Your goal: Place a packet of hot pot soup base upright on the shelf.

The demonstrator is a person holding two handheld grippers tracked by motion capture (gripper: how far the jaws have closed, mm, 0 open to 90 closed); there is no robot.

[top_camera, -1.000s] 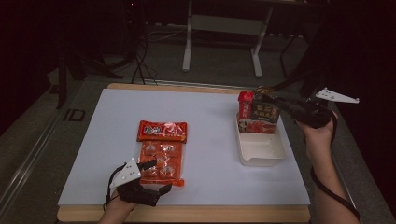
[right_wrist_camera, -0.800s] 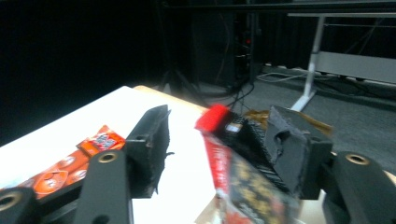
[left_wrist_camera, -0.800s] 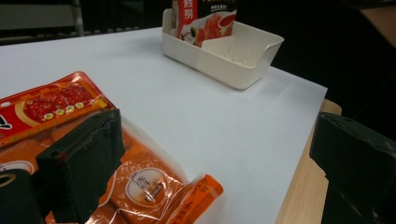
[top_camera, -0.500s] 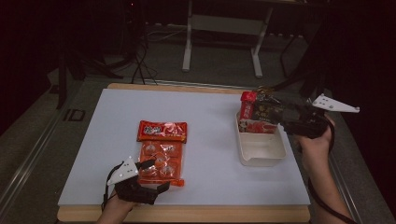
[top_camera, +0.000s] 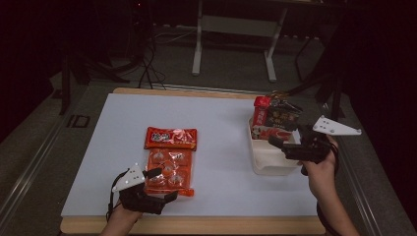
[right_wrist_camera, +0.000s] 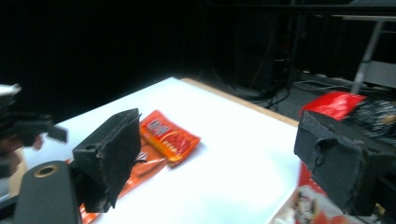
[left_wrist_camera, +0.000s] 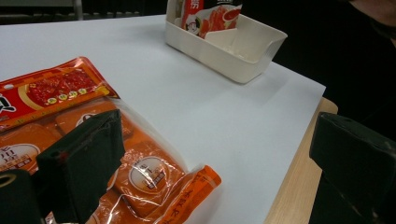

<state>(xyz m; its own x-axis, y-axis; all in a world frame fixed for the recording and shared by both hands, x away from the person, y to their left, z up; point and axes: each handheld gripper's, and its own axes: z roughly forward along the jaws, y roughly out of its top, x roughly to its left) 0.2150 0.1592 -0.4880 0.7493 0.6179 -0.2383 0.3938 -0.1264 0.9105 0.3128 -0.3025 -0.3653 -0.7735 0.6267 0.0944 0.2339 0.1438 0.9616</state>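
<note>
From the high view I see my right gripper (top_camera: 285, 145) at about 4 o'clock on the counter (top_camera: 221, 118), hovering over the white tray (top_camera: 268, 164). Its fingers have just been opening and now stand spread wide with nothing between them. The red-and-black snack bag (top_camera: 273, 120) stands upright in the far end of that tray, at 12 o'clock from the gripper and apart from it. In the right gripper view the same bag (right_wrist_camera: 345, 105) shows behind the right-hand finger (right_wrist_camera: 336, 163).

My left gripper (top_camera: 160, 184) sits at 7 o'clock near the counter's front edge. Its fingers are spread, one lying over the near end of the orange multipack of snacks (top_camera: 169, 164), the other off to the side over bare counter. In the left gripper view the pack (left_wrist_camera: 140, 172) lies flat under that finger (left_wrist_camera: 81, 163), not pinched.
</note>
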